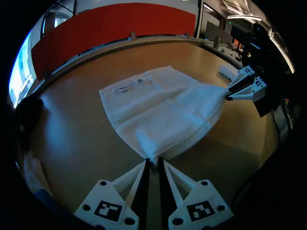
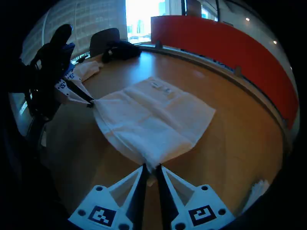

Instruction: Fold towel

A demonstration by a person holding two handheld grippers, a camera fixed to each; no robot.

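Note:
A white towel (image 1: 153,103) lies partly on the wooden table (image 1: 76,126), its near edge lifted at two corners. My left gripper (image 1: 153,165) is shut on one lifted corner. In the left gripper view my right gripper (image 1: 227,94) pinches the other corner at the right. The right gripper view has the same towel (image 2: 153,119) with my right gripper (image 2: 151,168) shut on its near corner, and my left gripper (image 2: 91,103) holds the far corner at the left. Small tags sit on the towel's flat far part.
A red partition (image 1: 115,27) runs along the table's far edge. A dark bag (image 2: 119,50) and a chair (image 2: 101,40) stand by the window. Another white cloth (image 2: 87,69) lies near the left gripper; a folded white cloth (image 1: 229,71) lies beyond the right gripper.

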